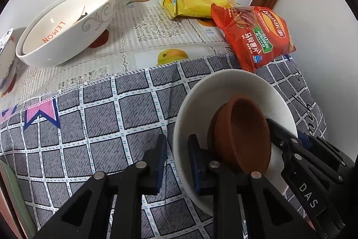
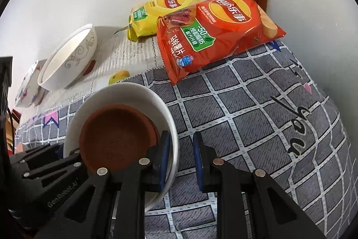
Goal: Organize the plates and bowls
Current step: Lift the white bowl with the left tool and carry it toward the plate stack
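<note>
Your left gripper [image 1: 177, 160] has its blue pads clamped on the near rim of the white bowl [image 1: 235, 86], one finger outside and one inside. Your right gripper [image 2: 180, 160] pinches the opposite rim of that bowl in the same way, its jaws narrow around the wall. Inside the white bowl sits a brown clay dish [image 2: 116, 138], tilted against the wall. The bowl is over the grey checked cloth [image 1: 94, 127]. Farther off, a larger white bowl marked LEMON [image 1: 67, 24] rests on the fruit-print cloth [image 1: 156, 37], with a red chip bag [image 2: 212, 37] and a yellow chip bag [image 2: 156, 15] near the wall.
</note>
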Available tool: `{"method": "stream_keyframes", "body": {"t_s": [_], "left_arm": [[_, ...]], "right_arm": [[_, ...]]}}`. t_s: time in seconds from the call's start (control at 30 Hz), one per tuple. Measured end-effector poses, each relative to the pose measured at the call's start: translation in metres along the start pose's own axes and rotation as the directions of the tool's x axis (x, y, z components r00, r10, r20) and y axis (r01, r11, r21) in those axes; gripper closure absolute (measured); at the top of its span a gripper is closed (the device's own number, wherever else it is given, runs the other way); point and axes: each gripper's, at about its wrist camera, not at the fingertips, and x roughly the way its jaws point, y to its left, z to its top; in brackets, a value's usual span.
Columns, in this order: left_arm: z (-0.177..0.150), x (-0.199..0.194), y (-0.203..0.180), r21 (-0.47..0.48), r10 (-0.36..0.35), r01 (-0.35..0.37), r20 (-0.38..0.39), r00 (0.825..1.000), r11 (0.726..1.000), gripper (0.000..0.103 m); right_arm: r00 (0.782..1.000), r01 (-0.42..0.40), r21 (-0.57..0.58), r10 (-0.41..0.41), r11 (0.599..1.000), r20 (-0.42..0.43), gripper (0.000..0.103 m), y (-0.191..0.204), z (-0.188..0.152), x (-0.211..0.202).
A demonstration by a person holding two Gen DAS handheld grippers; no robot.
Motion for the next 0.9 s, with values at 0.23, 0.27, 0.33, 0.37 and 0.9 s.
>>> {"method": "stream_keyframes", "body": {"t_s": [0.23, 0.27, 0.33, 0.37, 0.9], "left_arm": [[0.0013, 0.0004, 0.0025, -0.021, -0.027, 0.027, -0.001, 1.000, 0.999, 0.090], [0.0018, 0.0005, 0.0024, -0.016, -0.027, 0.027, -0.004, 1.000, 1.000, 0.090], [0.0033, 0.0010, 0.0018, -0.008, -0.026, 0.026, -0.008, 1.000, 1.000, 0.091], [0.0043, 0.0017, 0.0014, -0.003, -0.029, 0.029, -0.010, 1.000, 1.000, 0.092], [0.0011, -0.0008, 0.0018, -0.010, -0.028, 0.029, 0.002, 1.000, 1.000, 0.091]], "right_arm": [[1.000, -0.024, -0.008, 0.024, 1.000, -0.015, 0.094, 0.0036, 0.0021, 0.0017], [1.000, -0.023, -0.007, 0.023, 1.000, -0.012, 0.094, 0.0039, 0.0017, 0.0018], [1.000, -0.023, -0.003, 0.023, 1.000, -0.016, 0.093, 0.0042, 0.0022, 0.0028], [1.000, -0.022, -0.005, 0.022, 1.000, -0.022, 0.093, 0.0046, 0.0029, 0.0032], [1.000, -0.013, 0.020, 0.013, 1.000, -0.013, 0.095, 0.0031, 0.0016, 0.0003]]}}
